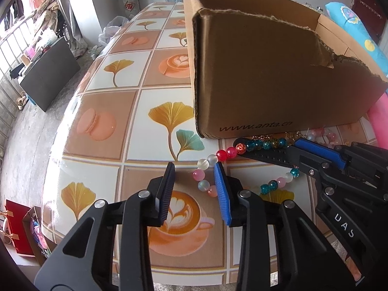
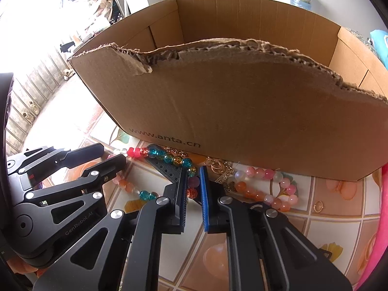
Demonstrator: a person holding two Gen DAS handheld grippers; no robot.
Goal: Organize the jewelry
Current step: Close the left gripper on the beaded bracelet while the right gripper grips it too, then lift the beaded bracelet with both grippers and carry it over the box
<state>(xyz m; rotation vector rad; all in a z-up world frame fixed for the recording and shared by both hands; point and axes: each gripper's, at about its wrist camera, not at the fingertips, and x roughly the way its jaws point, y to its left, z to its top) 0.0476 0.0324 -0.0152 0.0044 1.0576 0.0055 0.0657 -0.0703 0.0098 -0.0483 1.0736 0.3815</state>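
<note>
Fingers of the left gripper (image 1: 194, 189) stood well apart above the patterned table (image 1: 109, 77), holding nothing; its blue-padded finger (image 1: 222, 191) sat just beside the pale pink and white end of a multicoloured bead strand (image 1: 228, 154), while the black one hung over a printed coffee cup. The right gripper (image 2: 192, 194) reached in low from the right, its jaws narrowed to a slim gap with red and purple beads of the same strand showing between them; whether the pads actually pinched those beads could not be told from either view. The strand lay looped on the table, running from pale beads through red ones to a row of teal and amber glitter beads along the foot of a torn cardboard box (image 1: 266, 77), which stood open-topped and printed with a web address. To the right of the right gripper, near the box's base, a pink and orange bead bracelet (image 2: 274, 189) rested on the table beside a tangle of gold chain jewellery (image 2: 219, 169). A small gold ring (image 2: 318, 205) lay apart, further right.
</note>
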